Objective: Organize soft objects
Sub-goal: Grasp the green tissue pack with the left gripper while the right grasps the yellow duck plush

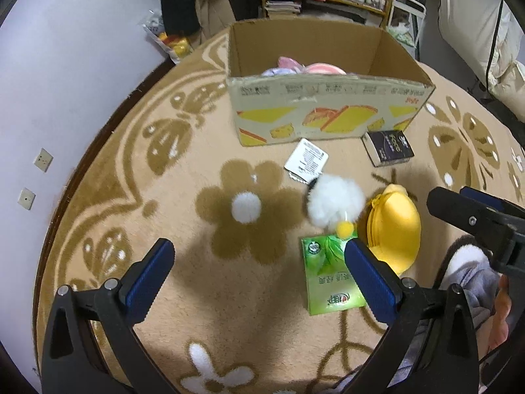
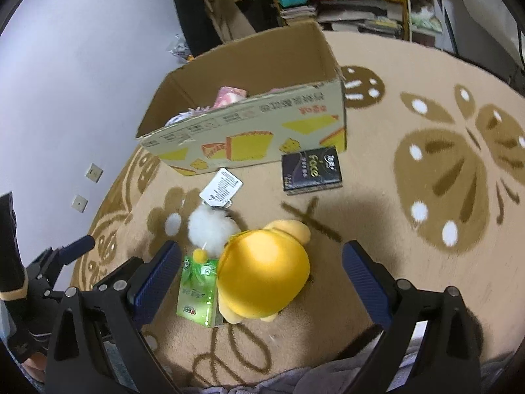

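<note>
A tan flower-patterned carpet carries an open cardboard box near a lilac wall. Both the left gripper and right gripper hold their fingers wide apart, empty, the right ones above the yellow plush toy beside a white fluffy ball. The box's pink contents are mostly hidden.

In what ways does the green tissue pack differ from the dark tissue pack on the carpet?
The green tissue pack lies nearest the camera, touching the yellow plush toy; the dark tissue pack sits apart, close to the cardboard box. The green one is bright with a leaf pattern, while the dark one is almost black with "Face" lettering. Both are small rectangular packs lying outside the box.
</note>
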{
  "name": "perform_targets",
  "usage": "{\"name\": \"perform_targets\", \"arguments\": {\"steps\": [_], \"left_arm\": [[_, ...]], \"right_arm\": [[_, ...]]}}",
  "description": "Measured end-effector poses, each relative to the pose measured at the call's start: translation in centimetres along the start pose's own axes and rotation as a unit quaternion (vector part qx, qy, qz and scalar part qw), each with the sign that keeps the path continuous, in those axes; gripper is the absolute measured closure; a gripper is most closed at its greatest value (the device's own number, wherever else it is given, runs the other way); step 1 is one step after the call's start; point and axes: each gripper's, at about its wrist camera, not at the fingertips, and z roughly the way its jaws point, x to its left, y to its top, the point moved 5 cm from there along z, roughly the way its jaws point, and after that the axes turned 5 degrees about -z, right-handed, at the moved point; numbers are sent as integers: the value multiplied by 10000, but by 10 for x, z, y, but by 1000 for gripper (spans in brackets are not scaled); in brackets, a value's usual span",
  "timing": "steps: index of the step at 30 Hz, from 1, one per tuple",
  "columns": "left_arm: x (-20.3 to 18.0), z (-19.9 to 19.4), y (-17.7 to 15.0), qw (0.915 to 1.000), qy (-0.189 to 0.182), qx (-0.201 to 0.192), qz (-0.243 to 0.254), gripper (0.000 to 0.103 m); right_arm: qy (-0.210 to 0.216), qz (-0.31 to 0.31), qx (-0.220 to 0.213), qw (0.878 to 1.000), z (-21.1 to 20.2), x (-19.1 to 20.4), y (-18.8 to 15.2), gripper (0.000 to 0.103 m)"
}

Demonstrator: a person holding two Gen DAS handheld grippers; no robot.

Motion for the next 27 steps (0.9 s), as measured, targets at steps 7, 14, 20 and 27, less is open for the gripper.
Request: {"name": "perform_targets", "arguments": {"steps": [7, 14, 20, 27], "left_arm": [[-13, 19, -4, 9992, -170, 339, 149, 1], [-19, 34, -6, 9979, -270, 582, 134, 1], [-24, 45, -8, 9966, -292, 753, 166, 1], [-28, 49, -7, 9958, -359, 809, 224, 1]], "right_arm": [[36, 195, 276, 9994, 20, -5, -3, 7], [185, 493, 509, 9973, 40, -10, -7, 11], [250, 471, 718, 9960, 58, -3, -10, 11], [92, 342, 953, 9948, 76, 1, -17, 19]]}}
